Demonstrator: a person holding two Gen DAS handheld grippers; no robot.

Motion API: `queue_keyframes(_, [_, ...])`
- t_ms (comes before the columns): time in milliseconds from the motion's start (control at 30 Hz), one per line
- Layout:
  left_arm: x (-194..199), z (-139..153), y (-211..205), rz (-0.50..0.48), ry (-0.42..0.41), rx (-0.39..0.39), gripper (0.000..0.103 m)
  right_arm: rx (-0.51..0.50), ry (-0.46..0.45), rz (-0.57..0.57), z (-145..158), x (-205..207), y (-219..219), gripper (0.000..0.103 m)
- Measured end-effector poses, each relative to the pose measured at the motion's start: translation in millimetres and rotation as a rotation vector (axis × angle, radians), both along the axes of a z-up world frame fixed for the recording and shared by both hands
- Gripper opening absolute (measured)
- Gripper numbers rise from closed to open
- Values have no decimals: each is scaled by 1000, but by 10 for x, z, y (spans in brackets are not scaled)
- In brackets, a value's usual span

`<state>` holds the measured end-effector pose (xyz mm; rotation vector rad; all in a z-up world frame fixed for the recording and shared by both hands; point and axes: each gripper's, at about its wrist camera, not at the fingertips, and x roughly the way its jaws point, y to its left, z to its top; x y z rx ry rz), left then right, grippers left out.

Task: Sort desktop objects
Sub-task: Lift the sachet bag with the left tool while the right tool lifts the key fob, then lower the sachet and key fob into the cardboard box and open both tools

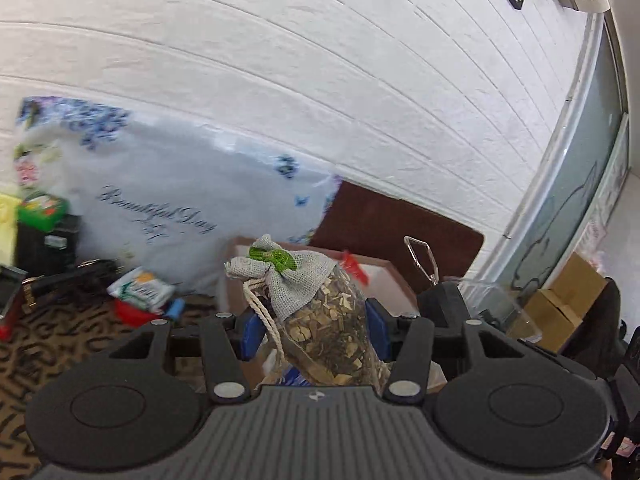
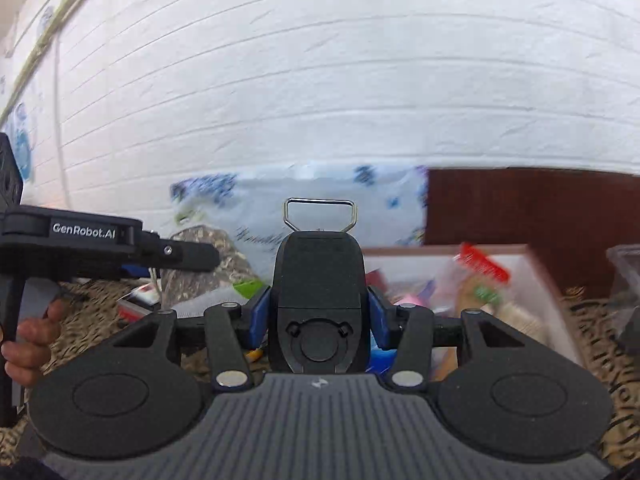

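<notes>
A clear sachet (image 1: 316,304) of dried herbs, with a burlap top and green bow, stands upright between the blue pads of my left gripper (image 1: 316,332), which is shut on it. My right gripper (image 2: 319,316) is shut on a black plastic clip (image 2: 319,280) with a wire loop on top. In the right wrist view the left gripper's black finger (image 2: 188,255) comes in from the left with the sachet (image 2: 212,248) behind it. In the left wrist view the clip's wire loop (image 1: 420,256) shows to the right. A brown-rimmed box (image 2: 440,249) holding several items sits behind both.
A floral plastic bag (image 1: 180,200) leans on the white brick wall. A green box (image 1: 40,210), a tissue pack (image 1: 142,288) and small items lie on the patterned cloth (image 1: 80,340). A dark brown board (image 1: 400,228), a clear container (image 1: 492,300) and cardboard boxes (image 1: 568,296) stand right. A hand (image 2: 32,332) grips the left handle.
</notes>
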<state>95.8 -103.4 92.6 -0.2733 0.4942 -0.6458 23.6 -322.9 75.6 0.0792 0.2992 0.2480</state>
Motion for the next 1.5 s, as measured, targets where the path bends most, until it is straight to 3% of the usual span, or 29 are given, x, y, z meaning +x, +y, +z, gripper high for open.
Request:
queue_keyframes(200, [354,40,-536,-30,-7,15,54,-2,10,-122,144,378,-490,49])
queue_keyframes(433, [930,-184,-866,-17,55,43,54,-6,92,-237,-43,905,-822,49])
queue_keyframes(667, [1369,-428,-1091,-30,100,93,55,39,191,-260,-309,1362,-902,49])
queue_keyframes(867, [1488,-582,-1183,-40,101,102,53,44,249,-267,-485,1676,-929,49])
queue_keyframes(933, [1497,-578,-1132,-42,104,56,66,34,261,-261,-541,1745,-945,49])
queue_keyframes(967, [1494,-564,-1105,-44,109,39,82,20,252,-266,-545,1752,-944,51])
queue_keyframes(1000, [1480,-545,-1083,-44,105,29,91,-2,240,-272,-537,1748,-933,59])
queue_keyframes(1033, [1459,-522,-1072,-42,93,28,93,-22,227,-272,-518,1734,-925,71])
queue_keyframes(1233, [1328,-506,-1105,-46,73,117,101,-56,197,-269,-449,1649,-893,87])
queue_keyframes(1367, [1245,-532,-1131,-38,46,175,101,-62,221,-273,-488,1613,-884,91])
queue_keyframes(1500, [1173,-514,-1114,-43,52,186,101,-79,238,-287,-509,1549,-871,93])
